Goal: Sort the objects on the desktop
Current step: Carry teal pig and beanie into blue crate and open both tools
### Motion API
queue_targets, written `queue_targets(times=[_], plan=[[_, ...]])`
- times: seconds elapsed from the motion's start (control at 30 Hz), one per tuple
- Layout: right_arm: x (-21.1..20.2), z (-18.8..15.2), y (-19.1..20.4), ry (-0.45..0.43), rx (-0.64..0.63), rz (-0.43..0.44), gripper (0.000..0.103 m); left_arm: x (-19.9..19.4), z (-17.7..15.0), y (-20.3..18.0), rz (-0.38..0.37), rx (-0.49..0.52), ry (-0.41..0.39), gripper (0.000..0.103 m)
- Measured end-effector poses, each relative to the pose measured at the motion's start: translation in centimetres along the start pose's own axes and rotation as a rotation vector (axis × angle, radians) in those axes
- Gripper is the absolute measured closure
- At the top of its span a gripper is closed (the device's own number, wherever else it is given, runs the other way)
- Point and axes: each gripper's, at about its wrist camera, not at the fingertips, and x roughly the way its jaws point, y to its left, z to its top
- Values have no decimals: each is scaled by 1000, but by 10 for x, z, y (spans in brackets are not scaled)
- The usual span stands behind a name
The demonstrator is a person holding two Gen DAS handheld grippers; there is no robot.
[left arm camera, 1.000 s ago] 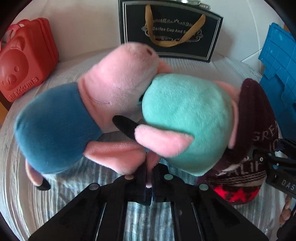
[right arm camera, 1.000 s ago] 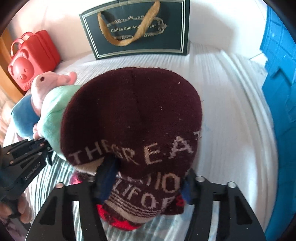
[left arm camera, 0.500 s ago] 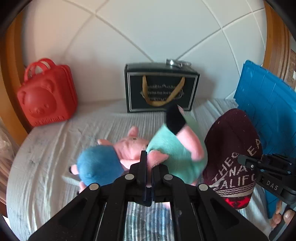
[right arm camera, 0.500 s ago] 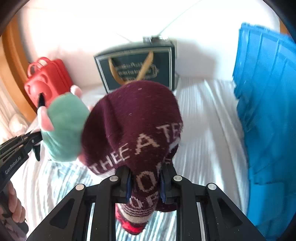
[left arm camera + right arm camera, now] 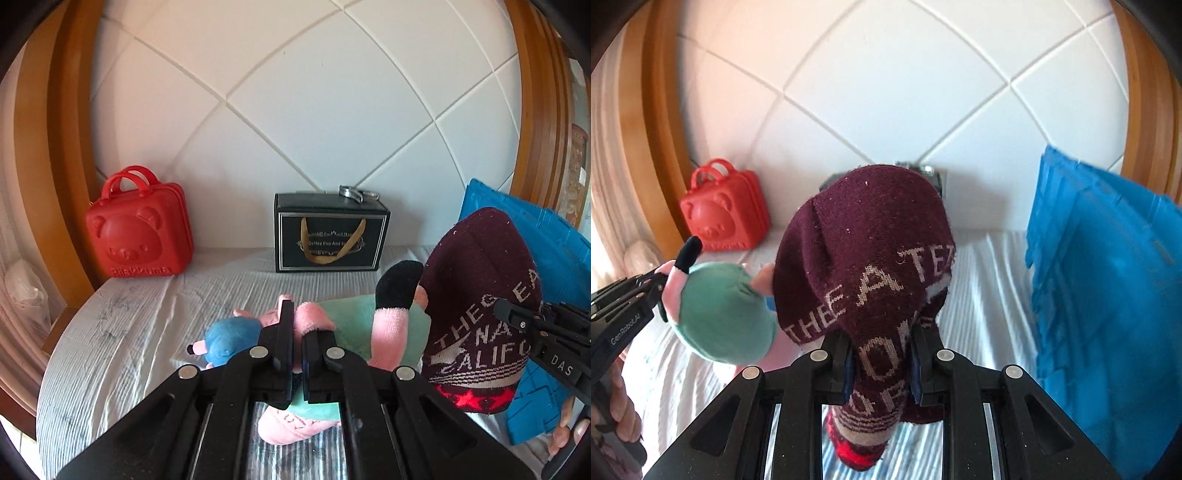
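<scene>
Left gripper [image 5: 297, 354] raised over the bed [image 5: 122, 325], clamped on green-dressed pig plush [image 5: 354, 321]. Right gripper [image 5: 882, 365] beside it, clamped on maroon lettered beanie [image 5: 871, 251], hanging bunched, near blue crate [image 5: 1108, 280].

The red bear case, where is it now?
In the left wrist view the red bear case stands at the back left against the white wall, left of the black gift bag.

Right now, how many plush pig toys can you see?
2. The green-dressed pig is held up in the left gripper. The blue-dressed pig lies on the bed behind it, partly hidden. Others may be hidden.
</scene>
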Motion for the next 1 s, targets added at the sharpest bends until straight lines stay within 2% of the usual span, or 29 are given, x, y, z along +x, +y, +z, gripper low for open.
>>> queue_targets(times=[0.3, 0.5, 0.63, 0.77, 1.0], plan=[[-78, 17, -14, -129, 15, -61, 81, -53, 31, -38, -34, -4, -101, 100], [-152, 36, -56, -256, 47, -165, 81, -85, 65, -93, -85, 24, -188, 100], [-198, 45, -103, -328, 89, -247, 81, -103, 90, -144, -144, 43, -226, 100], [-237, 52, -159, -378, 129, -327, 81, -126, 116, -210, -214, 65, -281, 100], [-265, 52, -250, -364, 154, -438, 81, -139, 141, -330, -316, 94, -283, 100]])
